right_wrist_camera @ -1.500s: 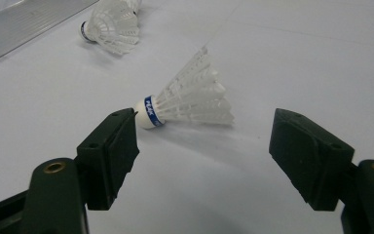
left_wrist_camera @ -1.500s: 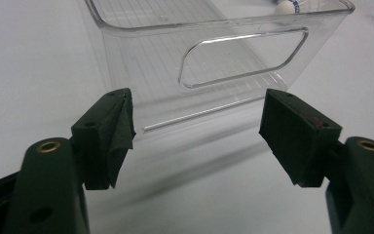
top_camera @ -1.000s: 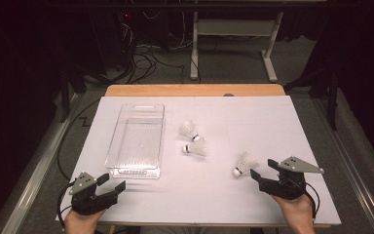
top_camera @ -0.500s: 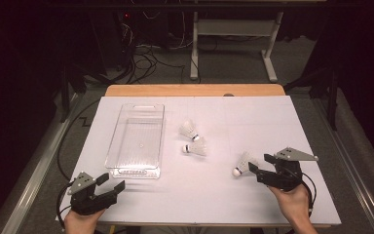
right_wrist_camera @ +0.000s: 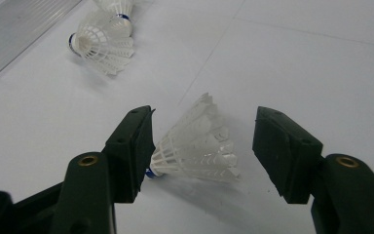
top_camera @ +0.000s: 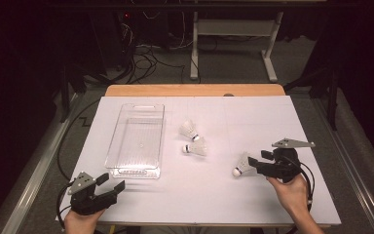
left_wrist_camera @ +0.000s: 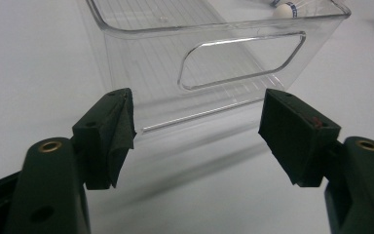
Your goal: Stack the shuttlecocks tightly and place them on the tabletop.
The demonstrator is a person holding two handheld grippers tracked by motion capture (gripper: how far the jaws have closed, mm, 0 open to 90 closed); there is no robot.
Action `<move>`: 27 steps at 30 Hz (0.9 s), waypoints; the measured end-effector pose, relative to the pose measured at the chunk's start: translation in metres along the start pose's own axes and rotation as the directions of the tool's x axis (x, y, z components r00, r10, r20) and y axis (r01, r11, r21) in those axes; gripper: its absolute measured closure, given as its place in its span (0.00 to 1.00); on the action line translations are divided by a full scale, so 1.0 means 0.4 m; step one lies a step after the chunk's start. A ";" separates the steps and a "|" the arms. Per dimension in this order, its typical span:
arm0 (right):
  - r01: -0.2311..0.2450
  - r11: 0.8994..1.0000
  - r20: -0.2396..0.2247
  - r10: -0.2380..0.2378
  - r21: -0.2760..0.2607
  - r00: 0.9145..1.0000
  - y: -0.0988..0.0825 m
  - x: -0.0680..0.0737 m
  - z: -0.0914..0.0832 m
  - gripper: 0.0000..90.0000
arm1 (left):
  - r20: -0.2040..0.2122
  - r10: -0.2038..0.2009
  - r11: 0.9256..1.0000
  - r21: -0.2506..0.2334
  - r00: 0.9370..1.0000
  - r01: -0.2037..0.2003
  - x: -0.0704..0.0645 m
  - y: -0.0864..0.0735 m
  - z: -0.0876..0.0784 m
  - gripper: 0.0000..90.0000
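On the right side of the white table (top_camera: 214,195), the right gripper (top_camera: 253,165) lies low over the surface with a shuttlecock (top_camera: 242,165) between its jaws. In the right gripper view that shuttlecock (right_wrist_camera: 197,146) lies on its side on the table, its cork end by the left jaw and its feather skirt fanning toward the right jaw. The jaws have just been closing in on it, yet a gap remains between the right pad and the feathers, so they are spread and not pinching.

Two more shuttlecocks lie near the middle of the table, one (top_camera: 189,129) just behind the other (top_camera: 195,147), both to the right of a clear plastic bin (top_camera: 137,168) and well apart from the one at the right gripper.

At the near left corner, the left gripper (top_camera: 114,187) rests close to the table with its jaws spread wide and nothing between them. In the left gripper view the bin's near end wall (left_wrist_camera: 243,58), with its handle slot, stands just ahead of the jaws.
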State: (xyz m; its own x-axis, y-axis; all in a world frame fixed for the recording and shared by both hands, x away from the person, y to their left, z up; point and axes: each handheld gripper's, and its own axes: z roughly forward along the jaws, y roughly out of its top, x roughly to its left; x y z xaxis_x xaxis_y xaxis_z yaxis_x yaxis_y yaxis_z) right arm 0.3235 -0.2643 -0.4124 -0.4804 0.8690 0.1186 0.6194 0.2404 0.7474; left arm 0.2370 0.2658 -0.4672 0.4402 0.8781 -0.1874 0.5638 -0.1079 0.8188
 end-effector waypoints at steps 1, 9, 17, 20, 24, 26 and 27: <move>-0.003 1.000 -0.003 0.003 0.011 1.000 0.003 0.000 0.002 0.46 | 0.001 0.000 1.000 0.001 1.000 0.000 0.000 0.000 0.000 0.33; -0.003 0.997 -0.019 0.004 0.073 1.000 0.025 0.001 0.020 0.53 | 0.003 0.001 1.000 0.003 1.000 -0.001 0.000 0.000 0.001 0.33; -0.010 0.991 -0.025 0.013 0.130 1.000 0.044 0.001 0.041 0.56 | 0.006 0.003 1.000 0.001 1.000 -0.003 -0.001 0.000 0.001 0.33; -0.010 0.989 -0.025 0.014 0.151 1.000 0.051 0.001 0.046 0.58 | 0.007 0.007 1.000 0.000 1.000 -0.007 -0.002 0.000 0.001 0.33; -0.007 0.986 -0.024 0.011 0.167 1.000 0.058 0.002 0.053 0.60 | 0.007 0.006 1.000 -0.003 1.000 -0.006 -0.001 0.000 0.001 0.33; -0.003 0.985 -0.025 0.008 0.174 1.000 0.059 0.003 0.056 0.61 | 0.008 0.007 1.000 -0.003 1.000 -0.007 -0.002 0.000 0.001 0.33; -0.004 0.984 -0.026 0.009 0.177 1.000 0.059 0.004 0.058 0.62 | 0.008 0.009 1.000 0.000 1.000 -0.009 -0.002 0.000 0.000 0.33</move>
State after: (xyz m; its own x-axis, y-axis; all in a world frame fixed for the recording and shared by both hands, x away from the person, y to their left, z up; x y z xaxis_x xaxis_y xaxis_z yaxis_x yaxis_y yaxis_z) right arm 0.3517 -0.2473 -0.4097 -0.4906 0.8597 0.1423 0.7218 0.3094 0.6191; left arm 0.2368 0.2652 -0.4670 0.4506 0.8734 -0.1848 0.5597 -0.1151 0.8206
